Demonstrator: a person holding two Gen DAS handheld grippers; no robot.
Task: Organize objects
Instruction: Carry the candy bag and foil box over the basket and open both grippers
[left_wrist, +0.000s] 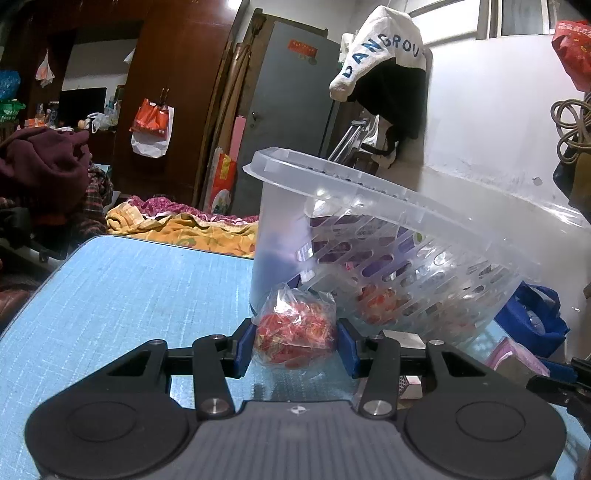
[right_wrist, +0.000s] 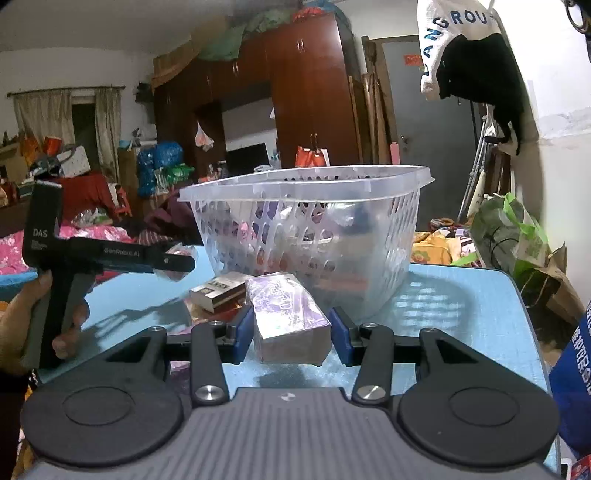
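Note:
A clear plastic basket with slotted walls stands on the blue table; it also shows in the right wrist view and holds several packets. My left gripper is shut on a clear bag of red candies just in front of the basket. My right gripper is shut on a purple wrapped box, held in front of the basket. The left gripper shows at the left in the right wrist view, with the bag at its tip.
A small dark and white box lies on the table left of the purple box. A pink packet and a blue bag sit at the right. Bedding and clutter lie beyond the table's far edge. A green bag stands at the right.

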